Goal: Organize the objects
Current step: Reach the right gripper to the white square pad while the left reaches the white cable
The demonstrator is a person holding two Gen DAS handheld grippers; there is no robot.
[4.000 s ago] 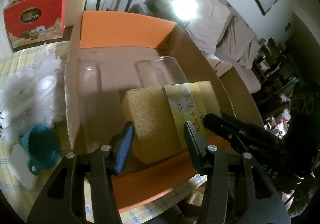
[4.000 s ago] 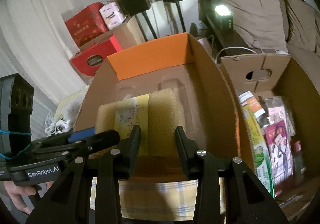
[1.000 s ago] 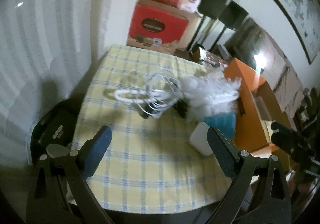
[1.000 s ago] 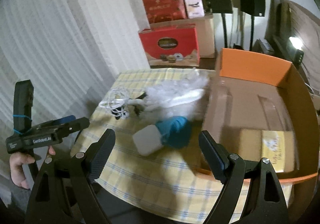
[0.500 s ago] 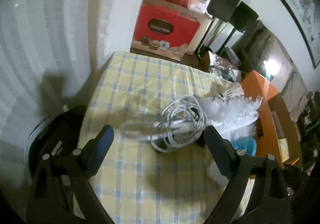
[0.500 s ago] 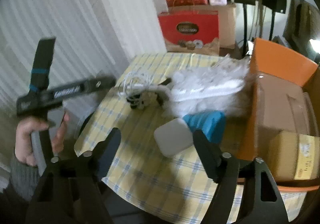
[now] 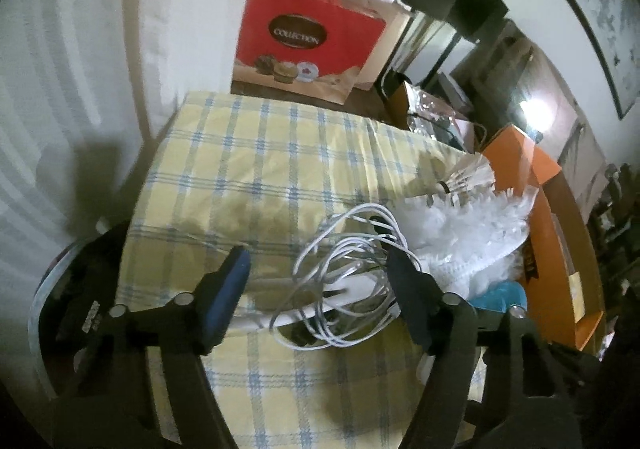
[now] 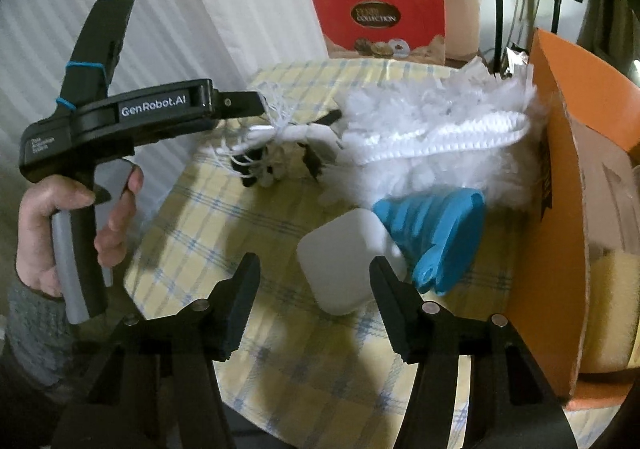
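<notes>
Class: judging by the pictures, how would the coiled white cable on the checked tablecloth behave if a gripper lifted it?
The white cable lies in loose, uneven loops, so it is probably floppy and would sag or uncoil. Being thin, it looks light. The left gripper, jaws open, might catch only some strands.

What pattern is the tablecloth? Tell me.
The tablecloth is pale yellow with a blue plaid check, clearest in the left wrist view.
</notes>
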